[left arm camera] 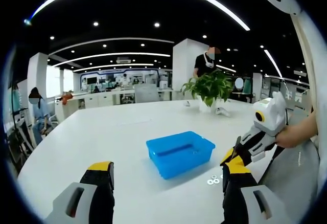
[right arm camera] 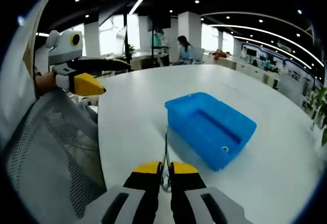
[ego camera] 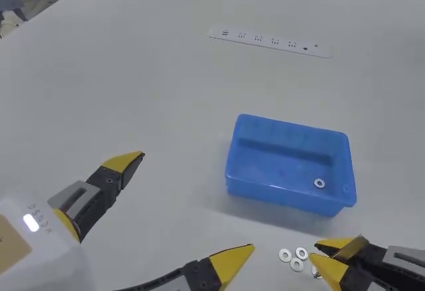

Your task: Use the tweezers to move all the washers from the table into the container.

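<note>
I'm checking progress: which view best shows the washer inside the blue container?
The head view: it looks down into the container, so the washer shows as a clear ring. The right gripper view shows the washer smaller; in the left gripper view it is too small to tell.

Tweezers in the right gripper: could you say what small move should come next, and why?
Probably dip the tweezers, clamped in the right gripper, down to the nearest table washer. One washer lies in the blue container; a few sit on the table beside that gripper's fingers.
</note>
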Demonstrator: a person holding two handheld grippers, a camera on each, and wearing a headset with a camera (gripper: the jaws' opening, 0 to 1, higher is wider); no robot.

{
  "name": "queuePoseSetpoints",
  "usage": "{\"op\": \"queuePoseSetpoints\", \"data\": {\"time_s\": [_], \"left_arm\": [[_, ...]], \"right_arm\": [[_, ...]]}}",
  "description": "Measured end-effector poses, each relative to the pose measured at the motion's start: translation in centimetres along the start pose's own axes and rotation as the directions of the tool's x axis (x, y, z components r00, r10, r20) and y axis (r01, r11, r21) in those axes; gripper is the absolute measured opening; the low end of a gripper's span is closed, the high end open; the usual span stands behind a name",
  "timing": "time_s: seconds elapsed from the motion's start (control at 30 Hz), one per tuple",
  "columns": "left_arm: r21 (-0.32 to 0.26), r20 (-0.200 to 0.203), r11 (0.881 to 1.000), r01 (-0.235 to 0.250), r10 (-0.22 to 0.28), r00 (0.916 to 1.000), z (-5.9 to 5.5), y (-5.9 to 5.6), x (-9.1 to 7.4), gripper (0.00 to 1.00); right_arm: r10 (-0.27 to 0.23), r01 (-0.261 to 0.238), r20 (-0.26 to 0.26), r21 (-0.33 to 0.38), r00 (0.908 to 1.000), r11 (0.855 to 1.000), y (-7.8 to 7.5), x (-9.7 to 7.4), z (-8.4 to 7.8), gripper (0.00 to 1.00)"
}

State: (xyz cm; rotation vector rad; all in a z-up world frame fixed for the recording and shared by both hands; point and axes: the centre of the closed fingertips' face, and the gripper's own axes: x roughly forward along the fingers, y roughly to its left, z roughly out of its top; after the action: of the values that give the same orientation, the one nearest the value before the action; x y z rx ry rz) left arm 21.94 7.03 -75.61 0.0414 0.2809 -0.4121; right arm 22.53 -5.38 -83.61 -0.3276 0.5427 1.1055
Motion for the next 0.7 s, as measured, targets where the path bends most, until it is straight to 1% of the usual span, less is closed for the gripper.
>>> {"op": "queuePoseSetpoints", "data": {"time_s": [0.07, 0.13, 0.17, 0.2, 0.23, 0.3, 0.33, 0.37, 0.47, 0.53, 0.6, 0.7], "left_arm": [[-0.001, 0.002, 1.000, -0.001, 0.001, 1.0000, 0.0, 0.0, 0.0, 0.89], [-0.001, 0.001, 1.000, -0.002, 0.002, 1.0000, 0.0, 0.0, 0.0, 0.89], [-0.002, 0.002, 1.000, 0.000, 0.000, 1.0000, 0.0, 0.0, 0.0, 0.89], [-0.003, 0.004, 1.000, 0.000, 0.000, 1.0000, 0.0, 0.0, 0.0, 0.89], [-0.003, 0.003, 1.000, 0.001, -0.001, 1.0000, 0.0, 0.0, 0.0, 0.89], [-0.004, 0.002, 1.000, 0.000, 0.000, 1.0000, 0.0, 0.1, -0.1, 0.89], [-0.004, 0.003, 1.000, -0.001, 0.001, 1.0000, 0.0, 0.1, -0.1, 0.89], [-0.004, 0.005, 1.000, -0.002, 0.002, 1.0000, 0.0, 0.1, -0.1, 0.89], [-0.007, 0.005, 1.000, 0.000, 0.000, 1.0000, 0.0, 0.1, -0.1, 0.89], [-0.005, 0.003, 1.000, 0.002, -0.002, 1.0000, 0.0, 0.0, -0.1, 0.89], [-0.005, 0.005, 1.000, 0.002, -0.002, 1.0000, 0.0, 0.0, -0.1, 0.89], [-0.010, 0.009, 1.000, 0.000, 0.000, 1.0000, 0.1, 0.1, -0.1, 0.89]], "right_arm": [[0.000, 0.000, 0.001, 0.002, 1.0000, 1.000, -0.1, -0.1, 0.0, 0.03], [-0.010, 0.010, 0.003, 0.027, 0.9999, 1.000, -0.4, -0.1, 0.0, 0.03], [-0.011, 0.011, 0.007, 0.065, 0.9999, 0.998, -0.5, -0.2, 0.0, 0.03], [-0.015, 0.013, 0.015, 0.087, 0.9998, 0.996, -0.6, -0.2, 0.1, 0.03], [-0.020, 0.015, 0.040, 0.125, 0.9990, 0.992, -0.9, -0.4, 0.6, 0.03], [-0.020, 0.009, 0.068, 0.160, 0.9975, 0.987, -1.2, -0.7, 1.1, 0.03], [-0.023, 0.011, 0.071, 0.165, 0.9972, 0.986, -1.4, -0.8, 1.3, 0.03], [-0.033, 0.022, 0.068, 0.159, 0.9972, 0.987, -1.8, -1.0, 1.5, 0.03], [-0.038, 0.028, 0.068, 0.145, 0.9970, 0.989, -2.3, -1.3, 2.0, 0.03], [-0.042, 0.029, 0.084, 0.151, 0.9956, 0.988, -2.7, -1.5, 2.7, 0.03], [-0.044, 0.024, 0.115, 0.174, 0.9924, 0.984, -2.9, -1.7, 3.6, 0.03], [-0.049, 0.027, 0.129, 0.173, 0.9904, 0.985, -3.3, -1.9, 4.5, 0.03]]}}
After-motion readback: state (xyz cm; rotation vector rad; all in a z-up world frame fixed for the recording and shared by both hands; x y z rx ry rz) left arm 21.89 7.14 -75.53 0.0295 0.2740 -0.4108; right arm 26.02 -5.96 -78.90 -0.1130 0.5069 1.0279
